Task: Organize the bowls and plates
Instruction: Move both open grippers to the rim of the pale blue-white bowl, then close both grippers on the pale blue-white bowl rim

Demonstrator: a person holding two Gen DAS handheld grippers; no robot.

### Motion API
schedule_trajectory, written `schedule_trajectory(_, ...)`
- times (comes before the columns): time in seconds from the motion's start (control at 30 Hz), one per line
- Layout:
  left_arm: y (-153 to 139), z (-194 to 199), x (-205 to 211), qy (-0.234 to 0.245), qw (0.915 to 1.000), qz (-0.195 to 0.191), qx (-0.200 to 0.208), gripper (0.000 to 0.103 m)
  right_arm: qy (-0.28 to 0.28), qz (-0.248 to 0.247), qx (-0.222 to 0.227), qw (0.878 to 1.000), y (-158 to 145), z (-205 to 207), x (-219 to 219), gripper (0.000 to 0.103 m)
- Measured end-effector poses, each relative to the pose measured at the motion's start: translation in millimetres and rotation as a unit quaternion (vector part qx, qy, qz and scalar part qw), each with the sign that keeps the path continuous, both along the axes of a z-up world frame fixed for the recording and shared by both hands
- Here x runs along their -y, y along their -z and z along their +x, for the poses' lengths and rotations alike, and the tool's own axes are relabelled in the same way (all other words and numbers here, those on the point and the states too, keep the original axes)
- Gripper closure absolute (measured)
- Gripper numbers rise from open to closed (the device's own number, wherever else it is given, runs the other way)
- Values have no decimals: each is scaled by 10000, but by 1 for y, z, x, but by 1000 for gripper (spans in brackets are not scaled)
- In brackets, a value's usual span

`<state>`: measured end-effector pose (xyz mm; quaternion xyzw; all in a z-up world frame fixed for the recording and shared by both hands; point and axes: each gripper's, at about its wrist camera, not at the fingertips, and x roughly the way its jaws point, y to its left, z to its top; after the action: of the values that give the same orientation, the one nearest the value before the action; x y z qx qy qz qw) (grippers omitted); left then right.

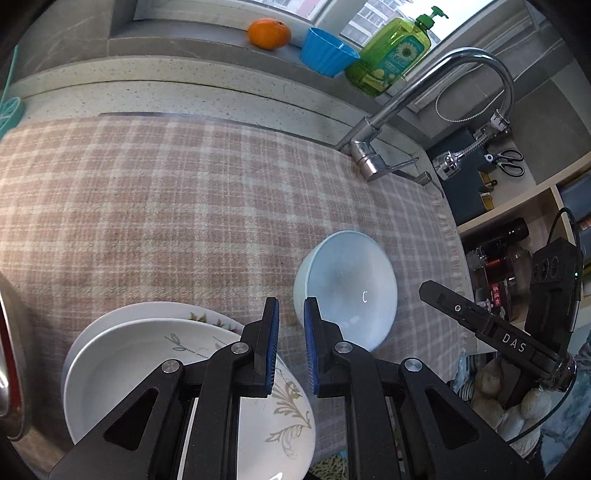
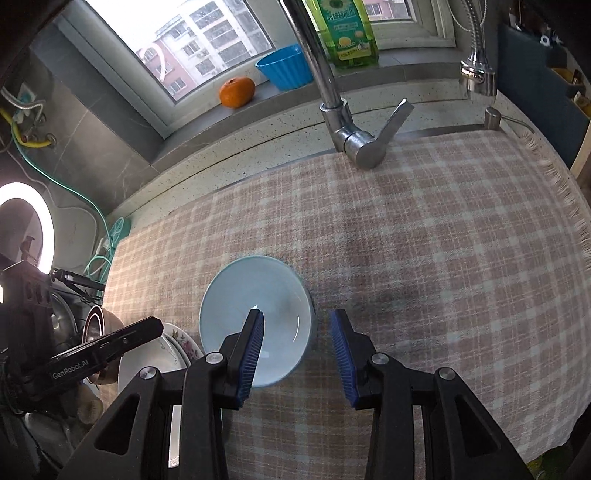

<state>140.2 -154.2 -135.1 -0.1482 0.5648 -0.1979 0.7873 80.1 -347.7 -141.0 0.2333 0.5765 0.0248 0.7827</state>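
A pale blue bowl (image 1: pixel 347 288) (image 2: pixel 255 295) stands upright on the pink plaid cloth (image 1: pixel 166 206). To its left is a stack of white patterned plates (image 1: pixel 140 365) (image 2: pixel 166 354). My left gripper (image 1: pixel 290 301) hovers over the gap between plates and bowl. Its blue pads (image 1: pixel 271 332) stand a narrow slit apart with only cloth showing between them. My right gripper (image 2: pixel 297 314) is open and straddles the bowl's right rim: one pad (image 2: pixel 255 343) hangs over the inside, the other is outside. Neither pad presses on the rim.
A chrome tap (image 2: pixel 351 140) and pull-out spray head (image 2: pixel 478 74) rise at the cloth's far edge. An orange (image 2: pixel 236 92), a blue cup (image 2: pixel 284 68) and a green soap bottle (image 2: pixel 347 33) sit on the sill. Metal pots (image 2: pixel 99 321) stand left of the plates; shelves (image 1: pixel 517 221) lie beyond the cloth's fringe.
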Motion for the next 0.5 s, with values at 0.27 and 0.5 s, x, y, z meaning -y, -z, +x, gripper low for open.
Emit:
schedule_trajectory(0.27,7,8,17,106,9999,79,-34,91,22,285,-194,9994,20,6,5,75)
schedule_trajectory(0.5,14,12,27,193,9993,319,-19,91,82,470,-364,9982,36,8,11,81)
